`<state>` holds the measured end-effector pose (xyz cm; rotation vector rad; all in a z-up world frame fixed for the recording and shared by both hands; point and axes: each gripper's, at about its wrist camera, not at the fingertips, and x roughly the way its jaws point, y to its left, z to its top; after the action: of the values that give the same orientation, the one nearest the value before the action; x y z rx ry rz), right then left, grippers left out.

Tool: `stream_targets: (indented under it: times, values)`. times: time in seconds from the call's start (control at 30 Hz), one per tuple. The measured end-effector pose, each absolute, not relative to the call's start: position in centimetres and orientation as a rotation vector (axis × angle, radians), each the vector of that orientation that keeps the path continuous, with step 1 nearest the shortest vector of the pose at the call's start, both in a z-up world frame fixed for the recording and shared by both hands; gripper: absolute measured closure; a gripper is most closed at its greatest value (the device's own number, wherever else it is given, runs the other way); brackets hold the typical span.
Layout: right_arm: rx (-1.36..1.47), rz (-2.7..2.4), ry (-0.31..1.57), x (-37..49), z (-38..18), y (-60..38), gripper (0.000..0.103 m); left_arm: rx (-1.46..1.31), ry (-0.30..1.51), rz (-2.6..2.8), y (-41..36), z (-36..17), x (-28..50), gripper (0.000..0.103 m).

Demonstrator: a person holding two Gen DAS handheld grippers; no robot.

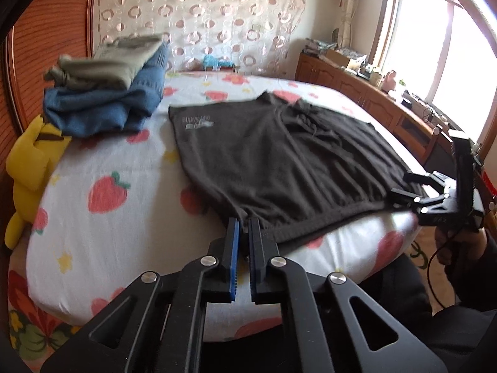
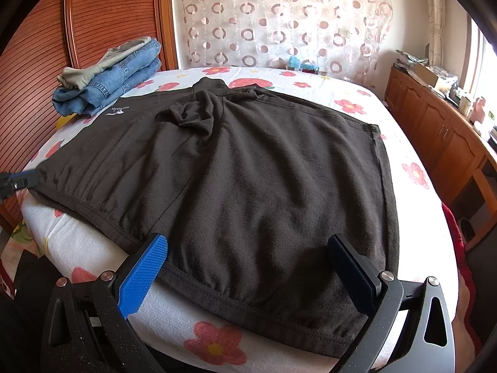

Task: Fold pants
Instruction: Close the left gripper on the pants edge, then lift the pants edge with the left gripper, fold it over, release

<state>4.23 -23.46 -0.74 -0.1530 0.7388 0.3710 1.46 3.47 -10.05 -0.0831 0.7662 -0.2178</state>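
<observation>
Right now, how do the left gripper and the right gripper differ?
The left gripper is shut on the near corner of the dark brown pants; the right gripper is open, its fingers wide over the hem. Both have blue pads and sit at the pants' near edge.

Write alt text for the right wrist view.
Dark brown pants lie spread on a flower-print bed, the open right gripper straddling their near hem. At far left the left gripper pinches the waistband corner; folded jeans are stacked at the back left.
</observation>
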Motion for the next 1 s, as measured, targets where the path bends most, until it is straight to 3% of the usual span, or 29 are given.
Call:
stream_targets:
  times: [0.2, 0.57, 1.0]
  values:
    - [-0.128, 0.372, 0.744, 4.6, 0.0, -23.9, 0.011, -0.072, 0.698, -0.265, 2.3, -7.0, 2.5, 0.097]
    - [-0.135, 0.355, 0.732, 4.2, 0.3, -24.6, 0.045, -0.023, 0.626, -0.38, -1.9, -3.5, 6.2, 0.098]
    - [-0.101, 0.33, 0.719, 4.5, 0.1, -25.9, 0.055, 0.04, 0.557, -0.52, -9.0, 1.0, 10.0, 0.098]
